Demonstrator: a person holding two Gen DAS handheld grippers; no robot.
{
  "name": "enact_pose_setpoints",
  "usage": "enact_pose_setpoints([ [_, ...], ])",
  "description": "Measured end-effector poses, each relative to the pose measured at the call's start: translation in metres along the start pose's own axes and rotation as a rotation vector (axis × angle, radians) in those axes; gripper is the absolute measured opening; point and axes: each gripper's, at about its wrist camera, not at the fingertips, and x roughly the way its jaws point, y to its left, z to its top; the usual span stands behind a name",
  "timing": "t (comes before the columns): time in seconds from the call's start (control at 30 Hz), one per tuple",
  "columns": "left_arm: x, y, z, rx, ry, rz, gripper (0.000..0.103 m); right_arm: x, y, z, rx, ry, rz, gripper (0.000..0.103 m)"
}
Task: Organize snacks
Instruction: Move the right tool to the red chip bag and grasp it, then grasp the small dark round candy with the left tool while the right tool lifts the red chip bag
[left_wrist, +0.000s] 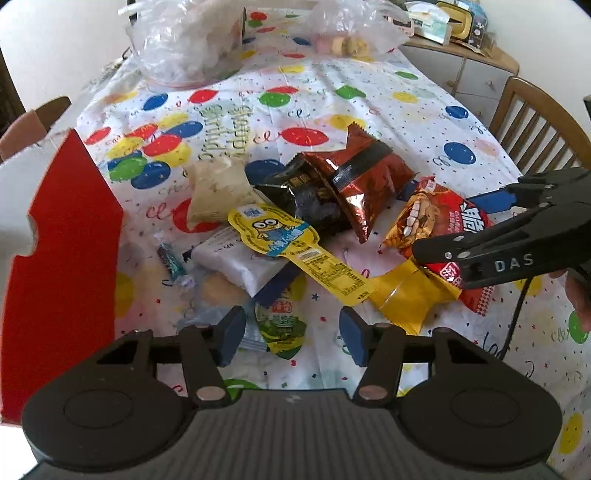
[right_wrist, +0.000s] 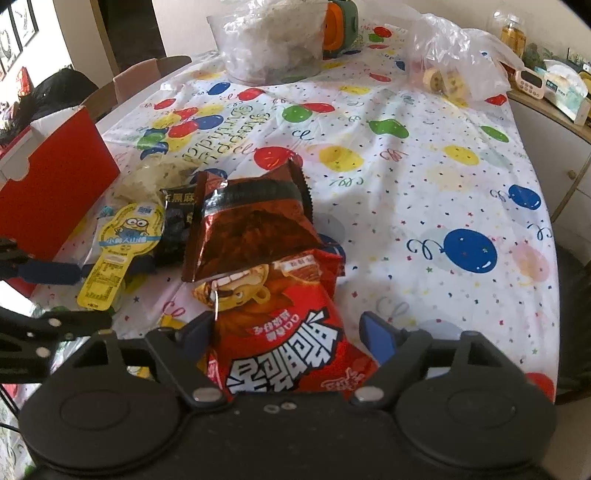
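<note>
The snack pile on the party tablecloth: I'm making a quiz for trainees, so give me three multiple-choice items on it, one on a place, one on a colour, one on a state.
1. Where does the red box stand, seen from the left wrist camera?
A. left of the snack pile
B. right of the pile
C. on top of the pile

2. What colour is the long tag with the cartoon figure?
A. purple
B. yellow
C. white

3. How does the right gripper stand to the red snack bag?
A. shut, empty, away from the pile
B. jaws around the bag, the right pad apart from it
C. holding the bag high above the table

Answers: 1 A, the box fills the left edge beside the pile. 2 B, the tag is yellow with a blue patch. 3 B, the bag lies between the fingers on the tablecloth, with a gap at the right pad.
</note>
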Motion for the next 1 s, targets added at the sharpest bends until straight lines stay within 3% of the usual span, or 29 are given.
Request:
enact_pose_setpoints([
  [0.27, 0.009, 0.001, 0.003, 0.012, 0.001, 0.003, 0.055, 0.0, -0.004, -0.002, 0.017, -0.005, 0.028, 0.076],
  [0.4, 0.011, -0.009, 0.0, 0.074, 0.002, 0.054, 0.036, -0.003, -0.004, -0.004, 0.02, -0.011, 0.034, 0.068],
  [0.63, 0.007, -0.013, -0.007, 0.13, -0.026, 0.091, 0.022, -0.013, -0.005, -0.01, 0.034, -0.012, 0.016, 0.065],
  [0.87, -0.006, -0.011, -0.009, 0.113, -0.041, 0.063, 0.01, -0.036, -0.004, -0.025, 0.081, -0.02, 0.011, 0.065],
  [1.0, -0.015, -0.015, -0.014, 0.124, -0.035, 0.0, 0.005, -0.051, 0.002, -0.032, 0.091, -0.023, 0.027, 0.065],
])
